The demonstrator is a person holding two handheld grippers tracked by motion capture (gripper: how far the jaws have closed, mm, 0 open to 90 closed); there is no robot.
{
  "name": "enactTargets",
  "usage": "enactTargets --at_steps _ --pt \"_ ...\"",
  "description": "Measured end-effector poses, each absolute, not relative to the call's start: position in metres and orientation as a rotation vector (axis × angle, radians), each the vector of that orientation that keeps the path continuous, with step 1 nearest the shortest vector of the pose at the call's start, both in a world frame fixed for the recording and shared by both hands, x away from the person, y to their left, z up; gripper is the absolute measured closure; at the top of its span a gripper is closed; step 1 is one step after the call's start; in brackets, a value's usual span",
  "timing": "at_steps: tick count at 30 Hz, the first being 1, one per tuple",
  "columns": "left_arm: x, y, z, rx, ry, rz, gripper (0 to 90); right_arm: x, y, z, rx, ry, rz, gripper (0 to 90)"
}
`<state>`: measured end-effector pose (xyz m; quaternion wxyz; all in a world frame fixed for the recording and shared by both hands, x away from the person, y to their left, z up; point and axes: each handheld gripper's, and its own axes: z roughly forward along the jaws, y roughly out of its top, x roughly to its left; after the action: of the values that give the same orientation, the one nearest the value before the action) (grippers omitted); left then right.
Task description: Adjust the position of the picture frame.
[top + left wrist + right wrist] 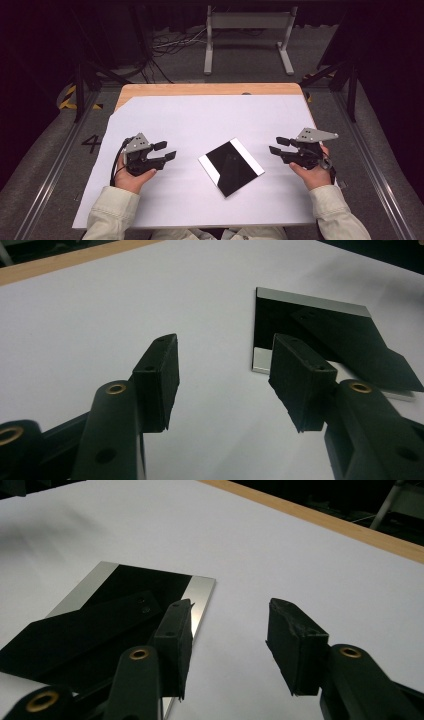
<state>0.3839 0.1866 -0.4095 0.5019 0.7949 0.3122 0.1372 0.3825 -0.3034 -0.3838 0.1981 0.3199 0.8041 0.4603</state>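
Flat glossy panel [231, 167] near table's [200, 90] front edge: likely stiff, slippery, thin; best pinched at silver edges. Both grippers [167, 150] [276, 145] agape, empty.

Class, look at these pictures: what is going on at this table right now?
A person sits at a table covered by a white sheet, holding a claw in each hand. Between them lies a flat square plate, glossy black with silvery strips along two opposite edges, turned at an angle. The left claw and the right claw both point inward toward the plate from either side, jaws open with nothing between them. Neither touches the plate, which lies flat on the sheet.
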Motion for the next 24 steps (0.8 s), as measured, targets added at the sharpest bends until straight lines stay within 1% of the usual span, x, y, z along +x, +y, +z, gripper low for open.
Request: enactTargets --at_steps 3,6,12,16,24 --pt "0.384 0.186 -0.409 1.924 0.746 0.327 46.4 0.381 -0.298 -0.382 0.864 2.28 1.28 58.9" --pt "0.384 0.184 -0.409 1.925 0.744 0.318 47.1 0.379 -0.29 -0.379 0.831 2.315 1.282 70.6" --pt "0.384 0.182 -0.408 1.93 0.732 0.3 47.5 0.375 -0.281 -0.375 0.798 2.375 1.285 84.6" --pt "0.384 0.18 -0.408 1.932 0.734 0.295 47.5 0.373 -0.274 -0.374 0.781 2.409 1.275 89.0" --pt "0.386 0.179 -0.409 1.948 0.735 0.29 46.7 0.37 -0.264 -0.375 0.75 2.5 1.219 89.8"
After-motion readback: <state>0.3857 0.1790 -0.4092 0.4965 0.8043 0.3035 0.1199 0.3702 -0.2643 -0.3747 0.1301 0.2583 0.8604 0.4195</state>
